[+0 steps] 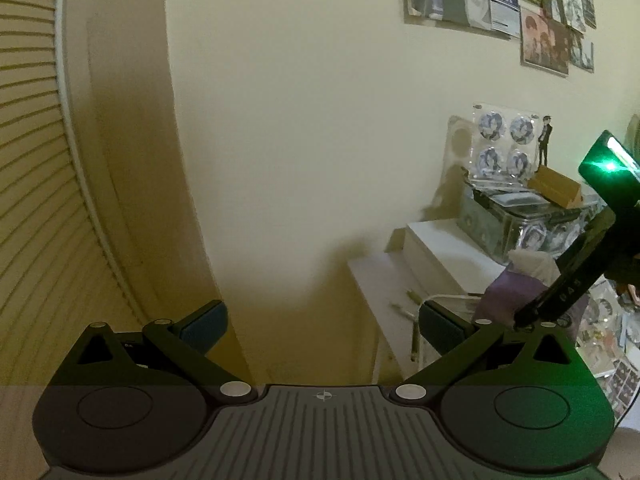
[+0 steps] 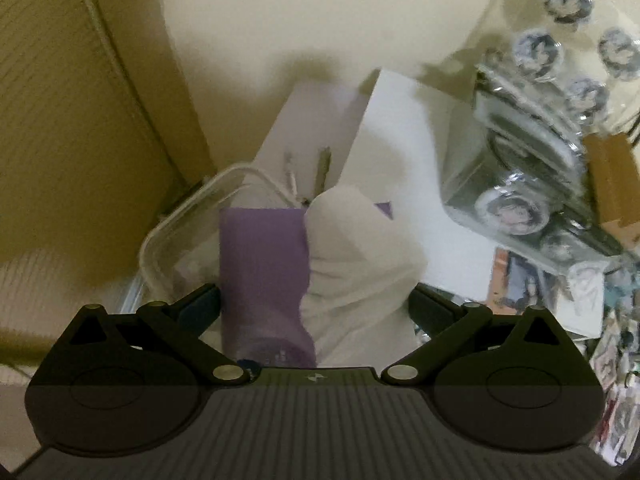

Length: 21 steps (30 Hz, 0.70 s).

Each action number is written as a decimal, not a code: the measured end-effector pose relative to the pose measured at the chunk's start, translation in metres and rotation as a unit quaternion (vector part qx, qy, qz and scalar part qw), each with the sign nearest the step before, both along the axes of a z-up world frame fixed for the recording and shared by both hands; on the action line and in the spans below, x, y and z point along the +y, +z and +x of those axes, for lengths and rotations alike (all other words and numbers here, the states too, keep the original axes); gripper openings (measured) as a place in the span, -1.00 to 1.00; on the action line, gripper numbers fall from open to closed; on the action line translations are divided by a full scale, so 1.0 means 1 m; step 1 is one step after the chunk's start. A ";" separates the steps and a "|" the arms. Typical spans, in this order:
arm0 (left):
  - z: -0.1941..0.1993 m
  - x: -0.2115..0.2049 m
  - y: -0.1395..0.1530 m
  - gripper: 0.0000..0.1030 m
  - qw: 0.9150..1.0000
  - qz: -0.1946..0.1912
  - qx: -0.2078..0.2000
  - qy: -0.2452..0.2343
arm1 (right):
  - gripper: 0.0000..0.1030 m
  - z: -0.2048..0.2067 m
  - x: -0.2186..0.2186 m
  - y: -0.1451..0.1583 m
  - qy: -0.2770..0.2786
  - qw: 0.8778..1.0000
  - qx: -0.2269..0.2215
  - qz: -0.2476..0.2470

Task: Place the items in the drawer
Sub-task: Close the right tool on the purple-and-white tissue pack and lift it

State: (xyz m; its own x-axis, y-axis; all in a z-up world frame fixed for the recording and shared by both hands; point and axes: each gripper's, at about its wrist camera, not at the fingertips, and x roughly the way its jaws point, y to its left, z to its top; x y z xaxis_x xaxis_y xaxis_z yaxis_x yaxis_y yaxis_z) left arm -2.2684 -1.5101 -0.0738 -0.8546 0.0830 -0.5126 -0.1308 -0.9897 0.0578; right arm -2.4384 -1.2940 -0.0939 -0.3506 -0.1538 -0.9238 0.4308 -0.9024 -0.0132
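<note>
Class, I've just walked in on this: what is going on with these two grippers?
A person holds a gripper in each hand. The right gripper is open around a purple tissue pack with a white tissue poking out, beside a clear container. The left gripper is open and empty, facing the wall. No drawer is visible yet.

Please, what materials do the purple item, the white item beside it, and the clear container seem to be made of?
Purple item: apparently matte fabric or soft paper; flat, dull surface. White item: likely cloth or tissue; soft folds. Clear container: transparent plastic, perhaps glass; glossy rounded rim, see-through wall.
</note>
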 end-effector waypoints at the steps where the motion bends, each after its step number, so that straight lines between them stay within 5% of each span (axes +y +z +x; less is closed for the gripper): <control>1: -0.002 0.000 0.000 1.00 1.000 -0.001 0.000 -0.005 | 1.00 -0.003 0.001 -0.003 0.005 1.000 -0.006 -0.001; 8: -0.011 0.001 0.000 1.00 1.000 -0.011 0.006 -0.027 | 0.99 -0.027 0.014 -0.032 -0.001 0.997 -0.074 -0.030; 21: -0.027 -0.003 -0.005 1.00 1.000 0.003 -0.019 -0.017 | 0.94 -0.023 0.015 -0.040 0.003 0.996 -0.088 -0.010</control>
